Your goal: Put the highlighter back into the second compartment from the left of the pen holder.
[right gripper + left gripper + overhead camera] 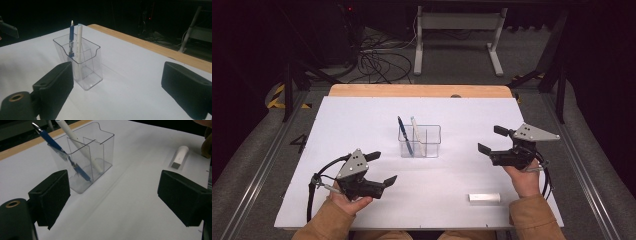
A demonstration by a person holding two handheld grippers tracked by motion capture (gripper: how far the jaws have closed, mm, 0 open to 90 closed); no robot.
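A clear plastic holder with dividers stands mid-table, also the holder and the holder in the gripper views. A blue pen and a white pen lean inside it. A small white capped object lies flat near the front right; it appears as the white object in the left gripper view. My left gripper hovers front left of the holder, open and empty. My right gripper is to the holder's right, open and empty.
The white table sheet ends at a wooden strip along the far edge. Beyond it stand a white metal frame and loose cables on the floor. Dark rails run along both table sides.
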